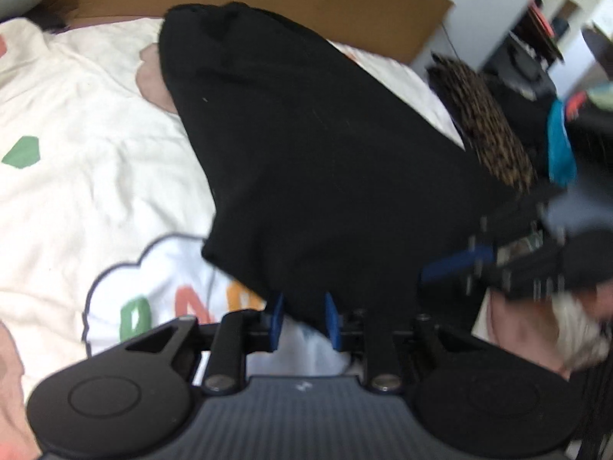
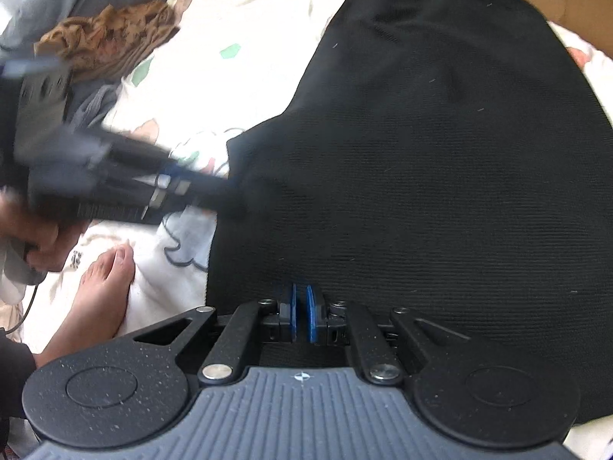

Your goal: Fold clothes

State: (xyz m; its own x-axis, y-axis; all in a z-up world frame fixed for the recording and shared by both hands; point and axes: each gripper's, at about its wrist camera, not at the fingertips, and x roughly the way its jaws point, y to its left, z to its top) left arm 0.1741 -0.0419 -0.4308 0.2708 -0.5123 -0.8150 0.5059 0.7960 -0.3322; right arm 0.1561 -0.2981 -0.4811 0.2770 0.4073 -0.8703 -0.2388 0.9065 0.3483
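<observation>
The black cloth (image 1: 325, 153) lies on the white bed sheet (image 1: 95, 115). The left claw (image 1: 304, 320) is a little apart around its edge. The right claw (image 2: 302, 314) pinches it.

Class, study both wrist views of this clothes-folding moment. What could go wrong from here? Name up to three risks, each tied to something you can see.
1. The left gripper has its jaws apart around the edge of the black garment; the cloth may slip free and the fold sag.
2. The right gripper looks nearly shut on the same cloth; pulling alone could skew the fold.
3. A bare foot rests on the patterned sheet close by; cloth may land on it.
</observation>
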